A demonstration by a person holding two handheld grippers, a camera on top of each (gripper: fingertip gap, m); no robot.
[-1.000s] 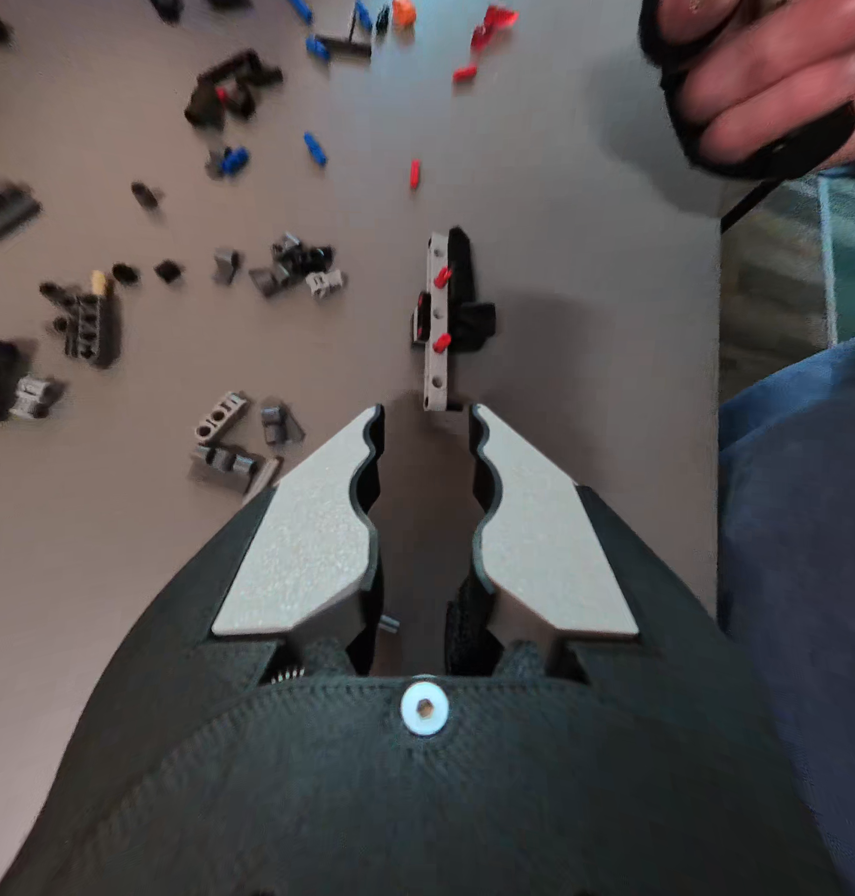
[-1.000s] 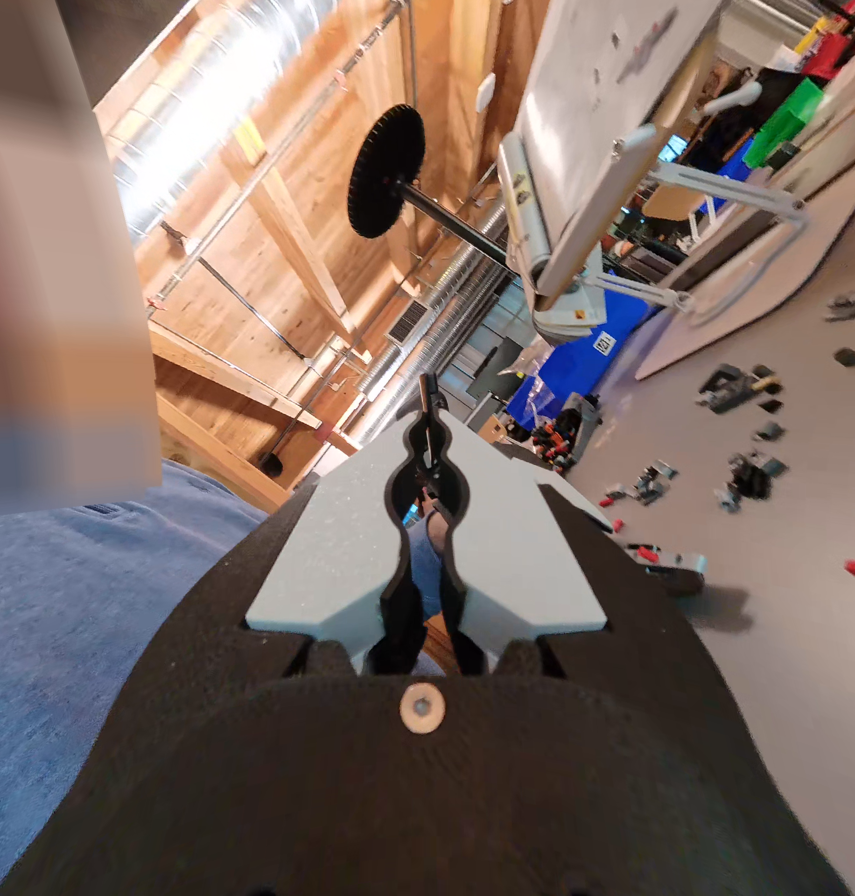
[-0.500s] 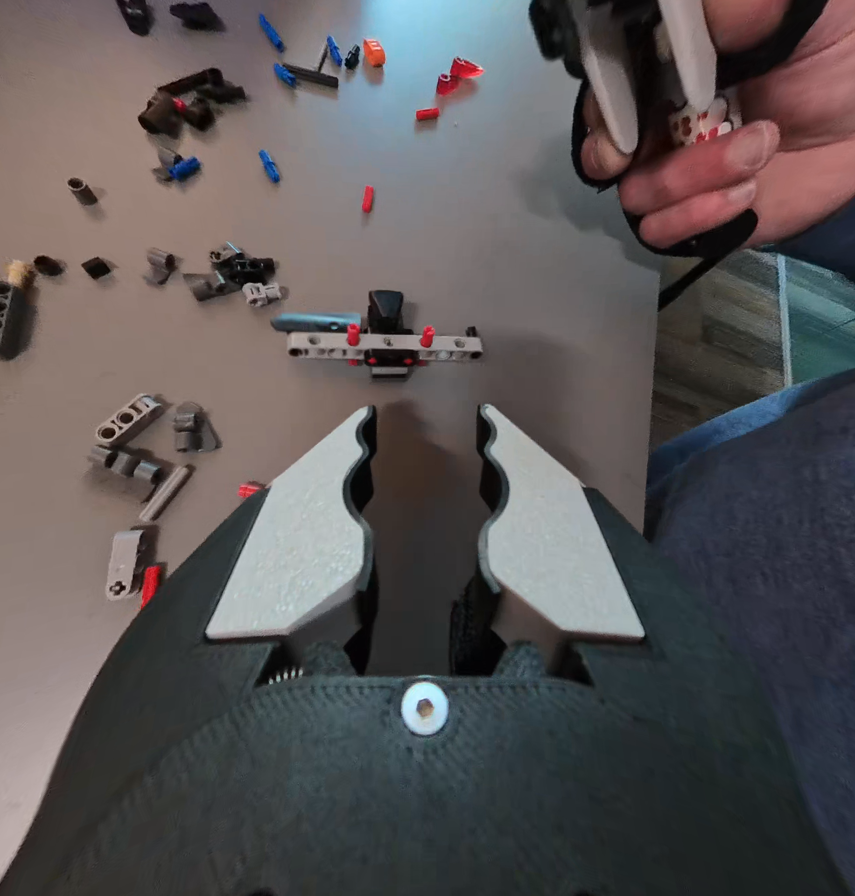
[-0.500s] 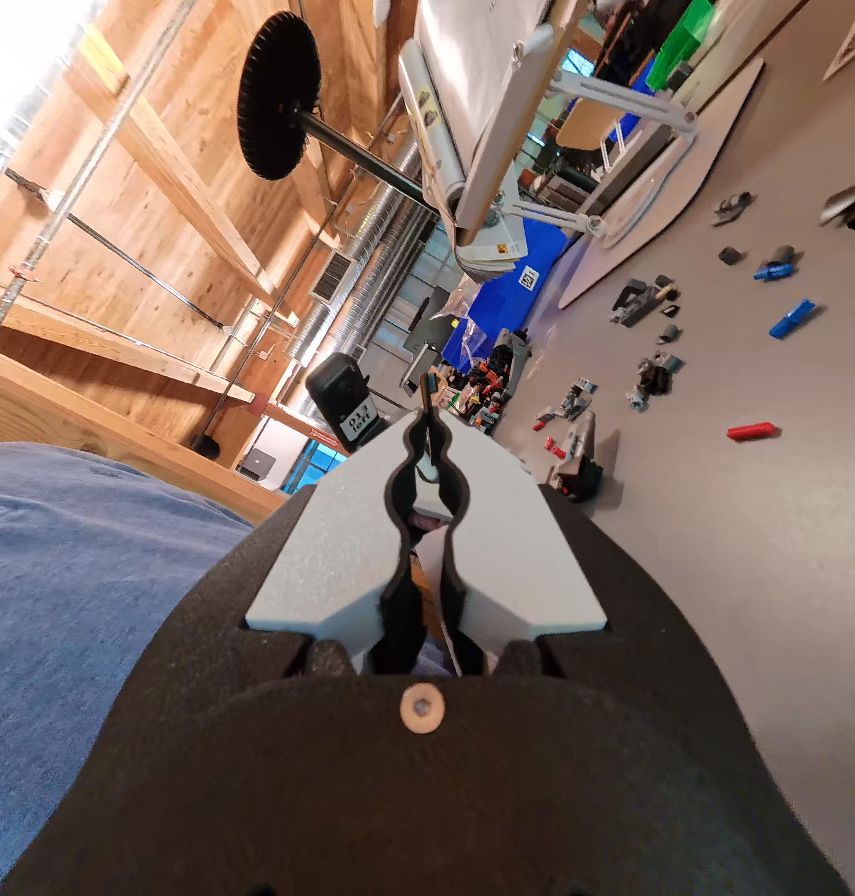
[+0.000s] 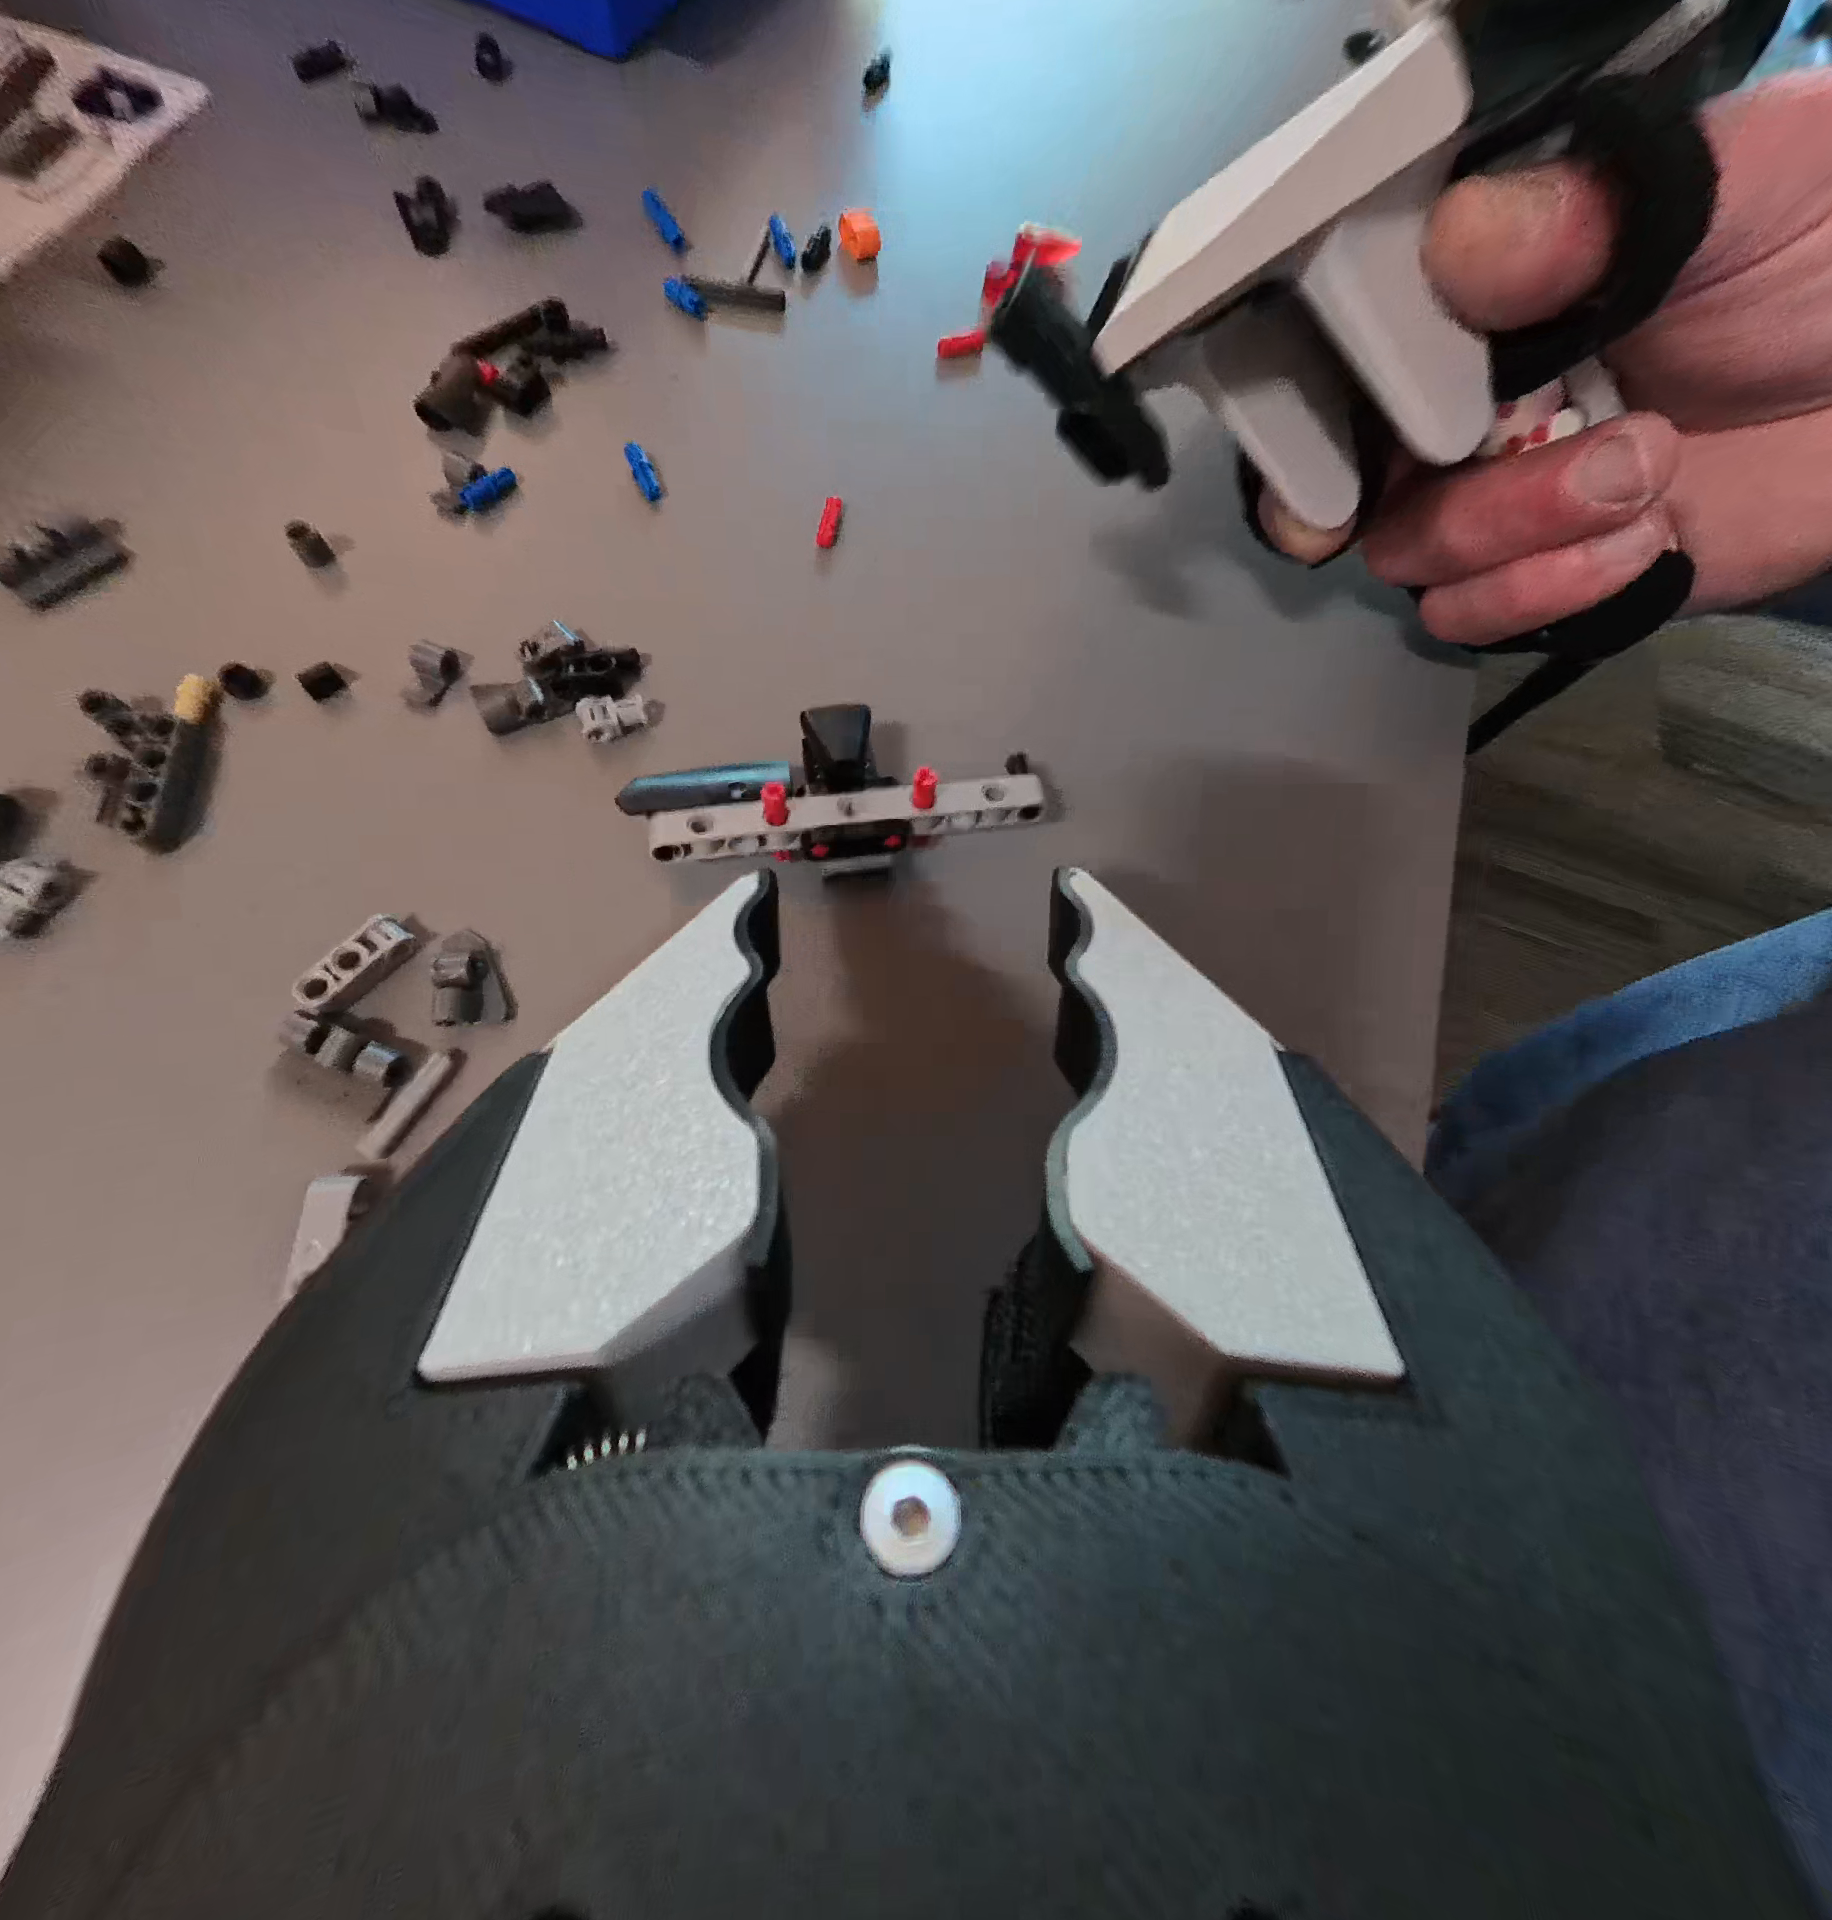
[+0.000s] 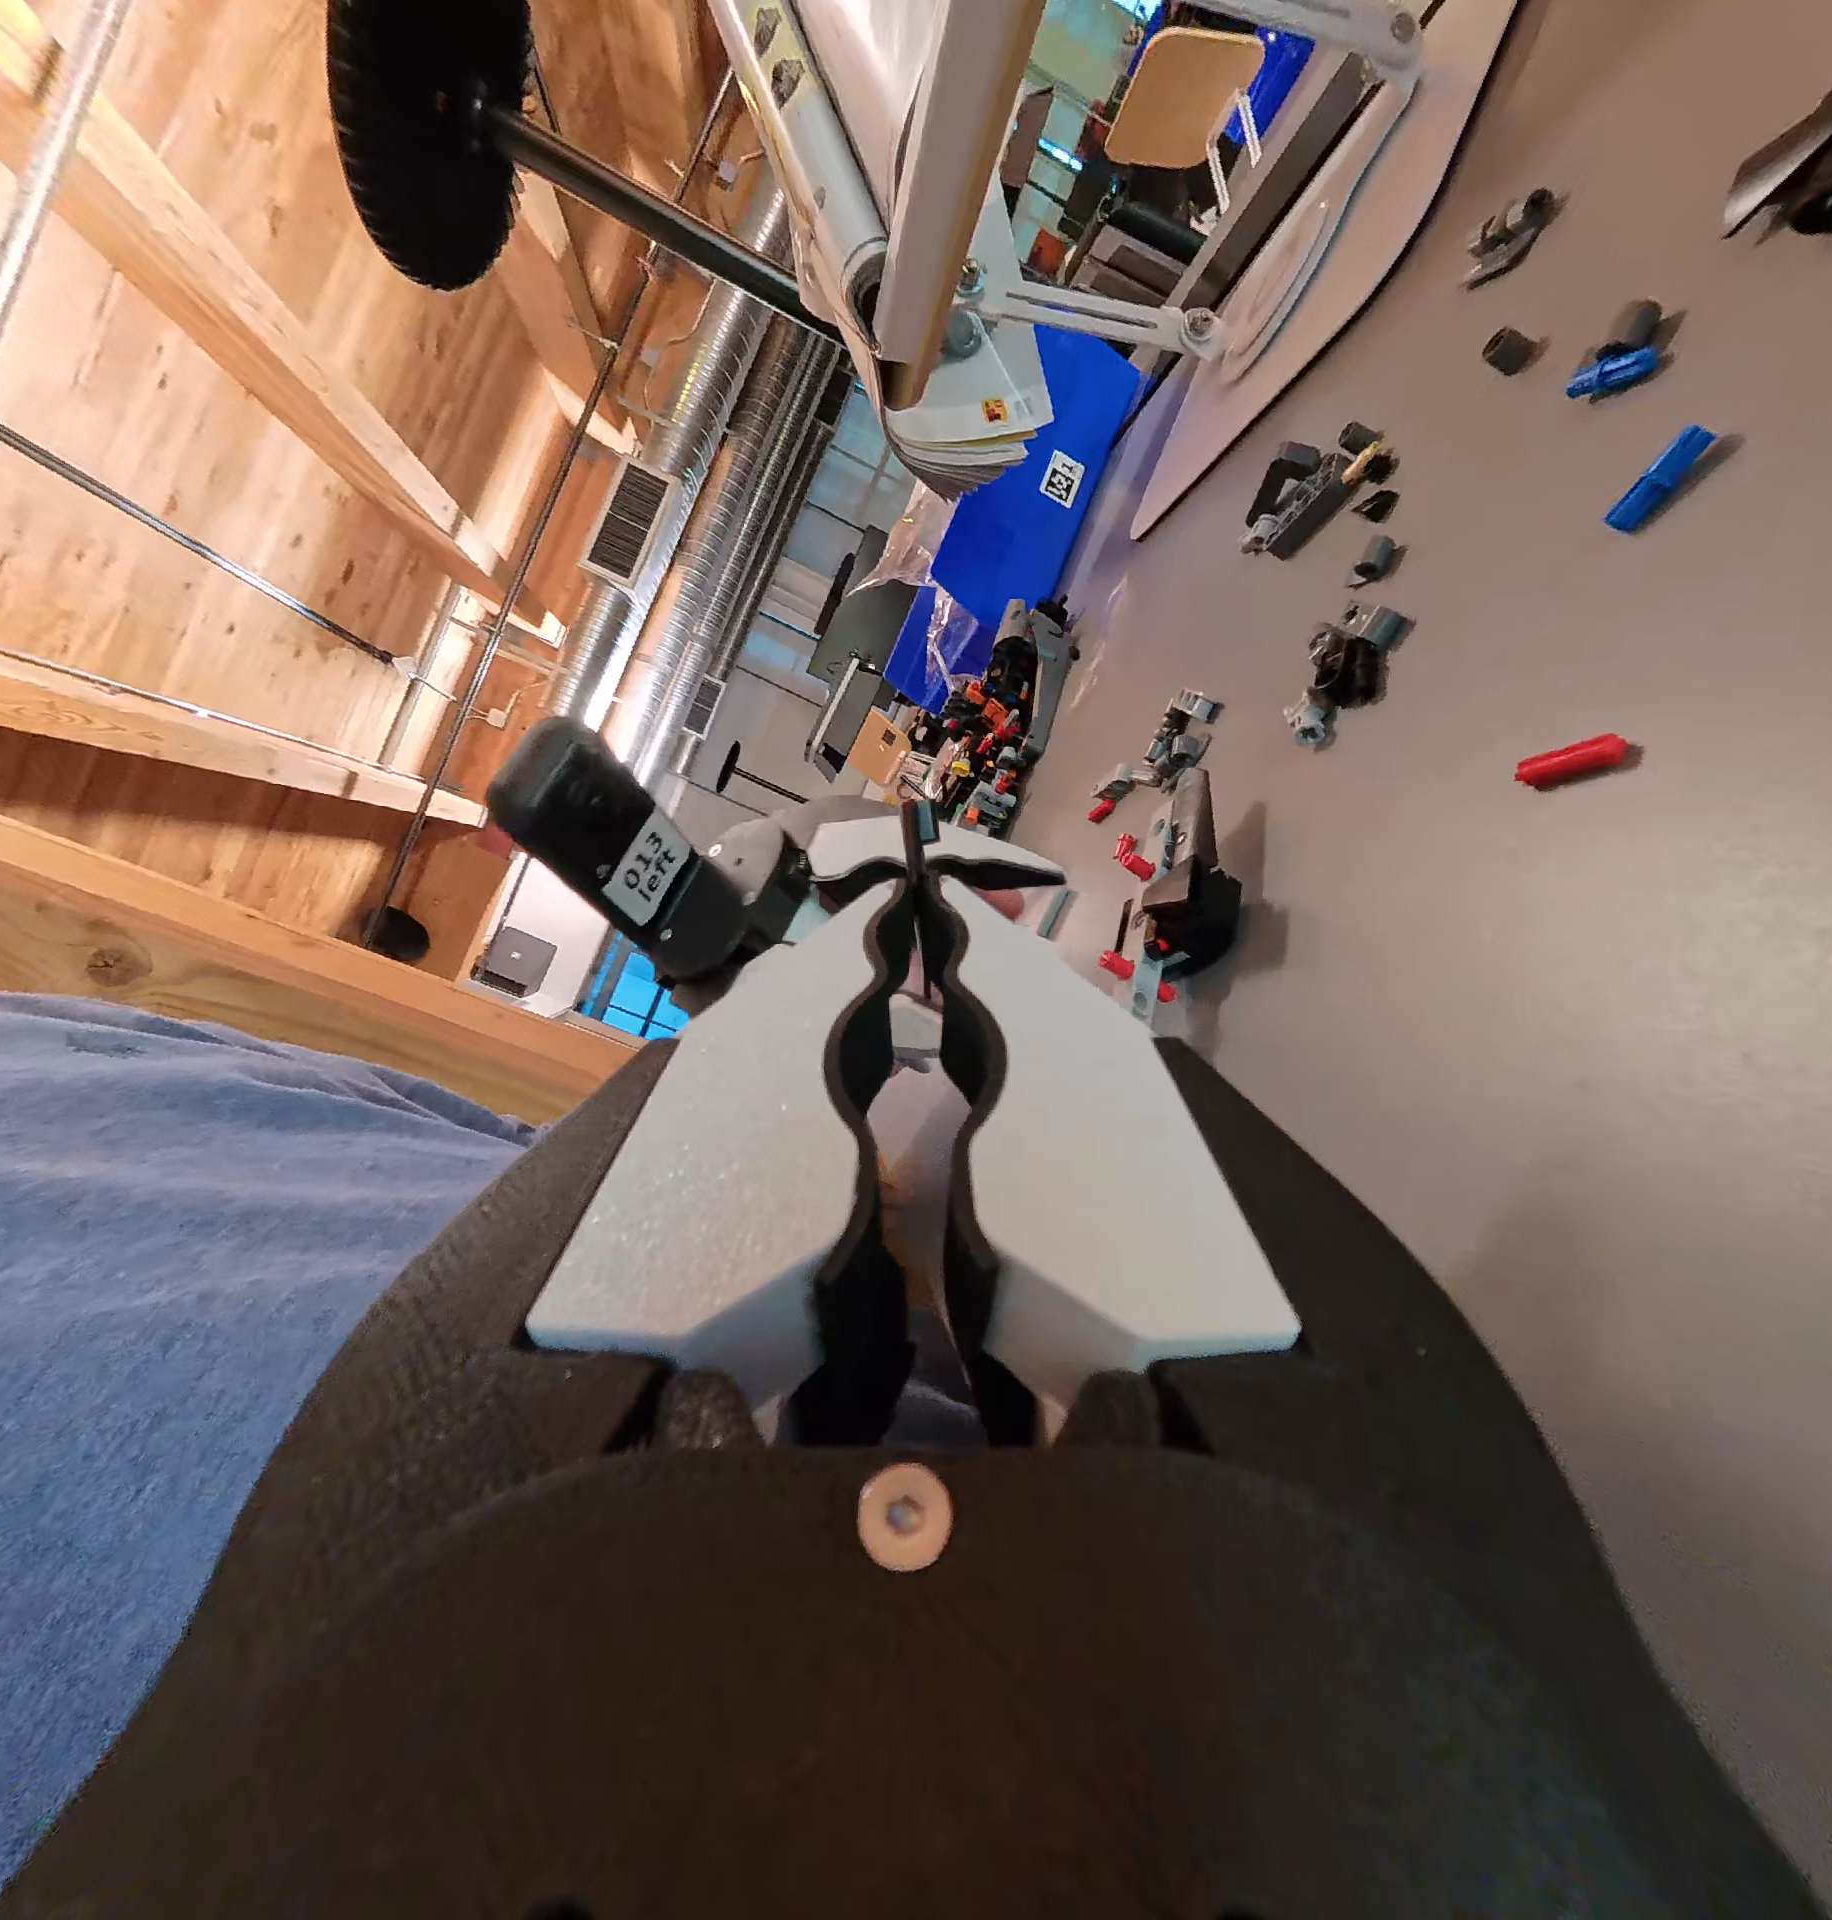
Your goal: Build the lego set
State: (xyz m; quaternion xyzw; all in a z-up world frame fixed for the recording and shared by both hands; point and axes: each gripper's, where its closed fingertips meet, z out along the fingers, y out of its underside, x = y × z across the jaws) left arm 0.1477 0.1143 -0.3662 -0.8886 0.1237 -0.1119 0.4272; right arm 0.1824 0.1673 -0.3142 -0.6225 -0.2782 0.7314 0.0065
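A partly built assembly (image 5: 850, 821), a light grey beam with two red pins and black parts, lies crosswise on the grey table just ahead of my left gripper (image 5: 912, 894). The left gripper is open and empty, with its tips a little short of the beam. My right gripper (image 6: 917, 883) is shut on a thin black piece (image 6: 920, 831) that sticks out past its tips. In the left wrist view the right gripper (image 5: 1109, 353) is held by a hand at the upper right, above the table, with the black piece (image 5: 1068, 374) blurred. The assembly also shows in the right wrist view (image 6: 1182, 894).
Loose pieces lie scattered to the left and beyond: a red pin (image 5: 829, 520), blue pins (image 5: 642, 473), grey connectors (image 5: 356, 961), black clusters (image 5: 507, 358). The table edge (image 5: 1452, 883) runs close on the right, beside blue clothing. A white tray (image 5: 50, 177) sits at the far left. Across from one pair of fingers to the other is roughly 9 cm. About 11 cm separates my right fingertips from the red pin (image 5: 829, 520). Seen from the right wrist view (image 6: 1587, 761) as well.
The left view has turned, so the assembly now lies crosswise instead of lengthwise. The left jaws have opened wider. The right gripper has swung down into the left view with its black piece.
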